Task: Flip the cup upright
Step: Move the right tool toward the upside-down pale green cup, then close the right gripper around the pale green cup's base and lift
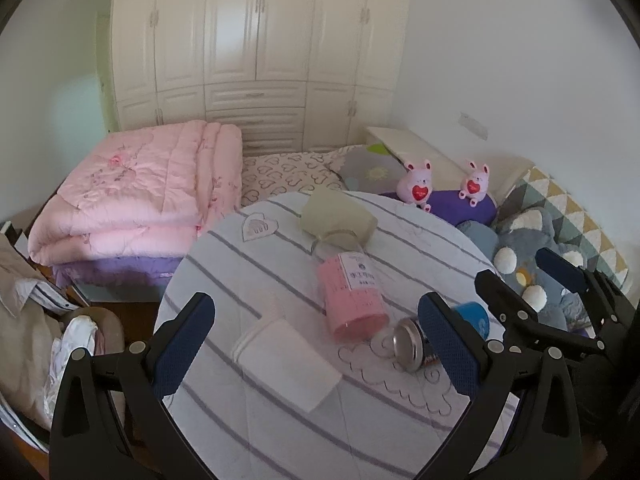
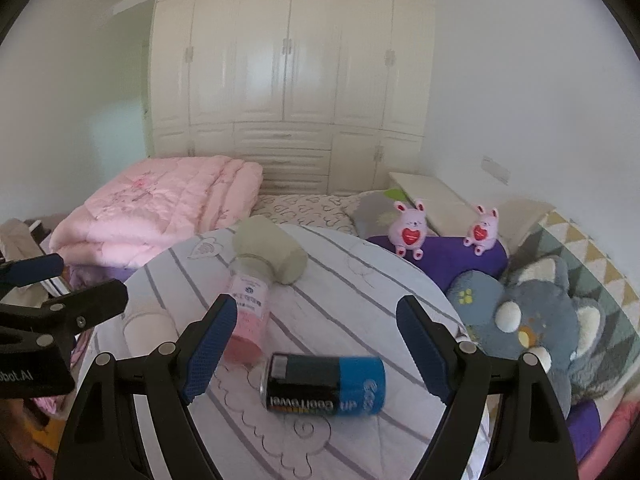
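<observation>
A white cup (image 1: 286, 362) lies on its side on the round striped table (image 1: 248, 260), between the fingers of my open left gripper (image 1: 320, 350). In the right wrist view the white cup (image 2: 150, 326) shows only partly at the left. A black and blue can (image 2: 324, 385) lies on its side between the fingers of my open right gripper (image 2: 318, 350); the can (image 1: 416, 342) also shows in the left wrist view. A pink bottle (image 1: 352, 294) lies on its side. A grey-green cup (image 1: 338, 216) lies at the far edge.
A folded pink quilt (image 1: 132, 196) lies on the bed behind the table. Two pink bunny toys (image 1: 418, 186) sit on a purple cushion at the back right. A grey plush toy (image 2: 532, 320) lies right of the table. A white wardrobe (image 2: 288, 72) fills the back wall.
</observation>
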Tool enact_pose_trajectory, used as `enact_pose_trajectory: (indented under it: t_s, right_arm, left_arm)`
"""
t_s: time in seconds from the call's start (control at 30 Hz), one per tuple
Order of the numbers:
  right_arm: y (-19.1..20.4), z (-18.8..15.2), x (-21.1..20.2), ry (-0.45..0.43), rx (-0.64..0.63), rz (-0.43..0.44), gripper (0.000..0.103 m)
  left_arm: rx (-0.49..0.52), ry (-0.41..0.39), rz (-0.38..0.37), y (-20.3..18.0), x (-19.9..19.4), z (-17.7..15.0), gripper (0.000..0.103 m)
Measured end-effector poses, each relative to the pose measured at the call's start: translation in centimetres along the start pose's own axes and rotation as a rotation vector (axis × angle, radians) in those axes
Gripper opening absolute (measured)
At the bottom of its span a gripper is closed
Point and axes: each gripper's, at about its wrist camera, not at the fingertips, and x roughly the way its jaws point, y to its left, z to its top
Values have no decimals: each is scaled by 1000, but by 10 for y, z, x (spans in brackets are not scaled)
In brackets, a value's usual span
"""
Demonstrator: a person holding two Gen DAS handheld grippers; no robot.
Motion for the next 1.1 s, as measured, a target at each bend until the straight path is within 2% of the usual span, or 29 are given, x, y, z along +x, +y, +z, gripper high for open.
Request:
enact_pose_trajectory:
  t_s: [0.27,0.47,0.53,0.7,0.9,1.1]
  right_arm:
    - [2,23,20,-12,-14,-13,83]
    - [2,39,37,7,-66,-17,83]
    - [1,45,47,27,-77,8,83]
    - [-3,62,87,123,-46,143,83]
    - [5,69,119,157,-65,150,83]
    - [10,79,144,166,-75,159,83]
  left_arm:
    - [3,-29,-18,1,19,22,103]
    - [-4,-9,-24,3,36,33,103]
    - [-18,-2,-29,6,41,37,103]
    - [-22,30,-29,14,65,50,103]
    - [-47,61,-9,22,94,63,103]
    - [-53,37,4,29,109,69,103]
